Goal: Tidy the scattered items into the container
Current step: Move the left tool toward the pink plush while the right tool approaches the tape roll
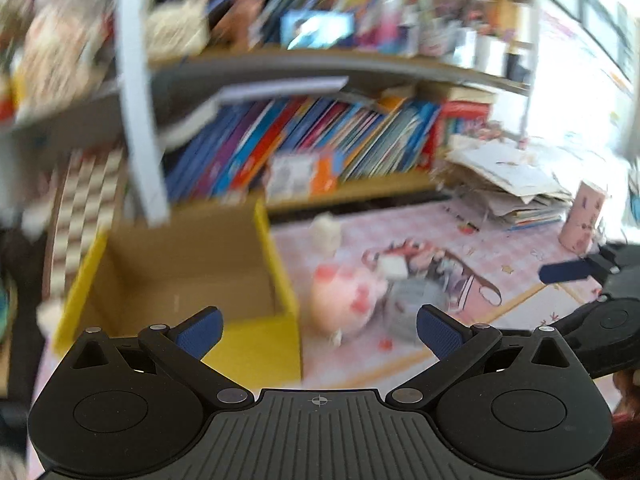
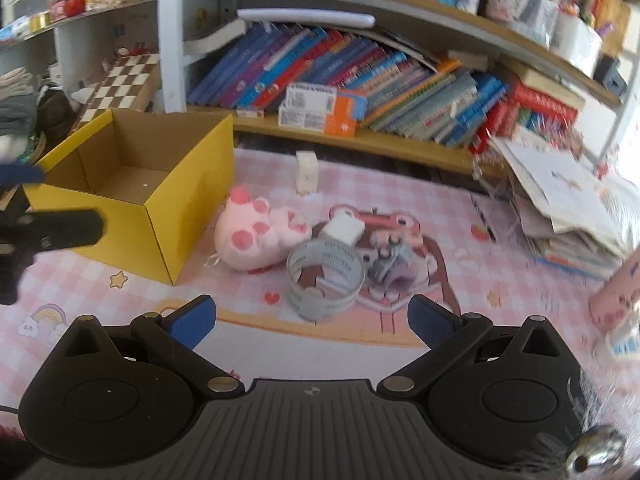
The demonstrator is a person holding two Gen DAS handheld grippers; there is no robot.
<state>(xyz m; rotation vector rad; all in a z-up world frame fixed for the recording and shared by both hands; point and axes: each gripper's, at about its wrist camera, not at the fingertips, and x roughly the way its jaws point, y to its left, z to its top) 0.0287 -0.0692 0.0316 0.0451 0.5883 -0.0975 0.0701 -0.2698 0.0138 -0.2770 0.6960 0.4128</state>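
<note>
Yellow cardboard box [image 2: 132, 184] sits empty; pink plush [image 2: 256, 236] beside it; both grippers [image 1: 320, 330] [image 2: 312, 320] spread wide, holding nothing.

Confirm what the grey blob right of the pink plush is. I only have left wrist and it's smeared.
Observer: It's a grey printed band curled into an open ring, standing on edge just right of the pink plush.
Operator: Anything in the box?
Observer: The yellow box looks empty. Only bare cardboard floor shows, though its near corner is hidden.
Operator: Right gripper?
Observer: The right gripper is open, with nothing between its fingers.
</note>
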